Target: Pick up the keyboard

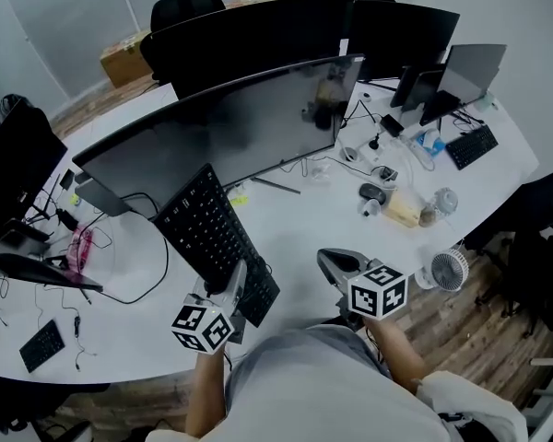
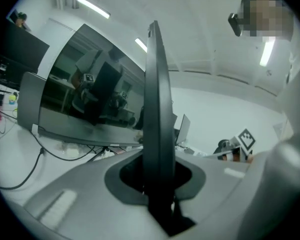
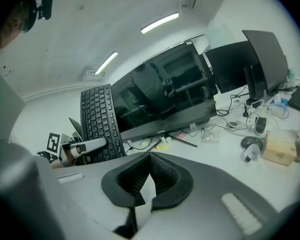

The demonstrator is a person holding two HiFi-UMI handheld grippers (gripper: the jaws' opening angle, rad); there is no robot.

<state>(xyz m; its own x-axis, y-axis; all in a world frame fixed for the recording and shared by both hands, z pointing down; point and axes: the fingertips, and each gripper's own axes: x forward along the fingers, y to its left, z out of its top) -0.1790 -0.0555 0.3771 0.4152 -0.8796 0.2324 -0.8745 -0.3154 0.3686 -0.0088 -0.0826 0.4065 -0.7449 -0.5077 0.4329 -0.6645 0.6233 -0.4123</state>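
Note:
The black keyboard (image 1: pixel 212 233) is lifted off the white desk (image 1: pixel 295 228) and tilted, its far end up towards the curved monitor. My left gripper (image 1: pixel 241 284) is shut on its near end. In the left gripper view the keyboard (image 2: pixel 157 109) shows edge-on, standing upright between the jaws of my left gripper (image 2: pixel 158 186). My right gripper (image 1: pixel 335 266) hovers to the right over the desk's front edge, shut with nothing in it. From the right gripper view (image 3: pixel 146 178) I see the keyboard's keys (image 3: pixel 97 121) and the left gripper (image 3: pixel 82 146) clamped on it.
A wide curved monitor (image 1: pixel 230 127) stands just behind the keyboard, with more monitors behind it. A mouse (image 1: pixel 371 191), a tan box (image 1: pixel 404 208), cables and a small white fan (image 1: pixel 450 270) lie to the right. A small black keypad (image 1: pixel 41 343) sits at the front left.

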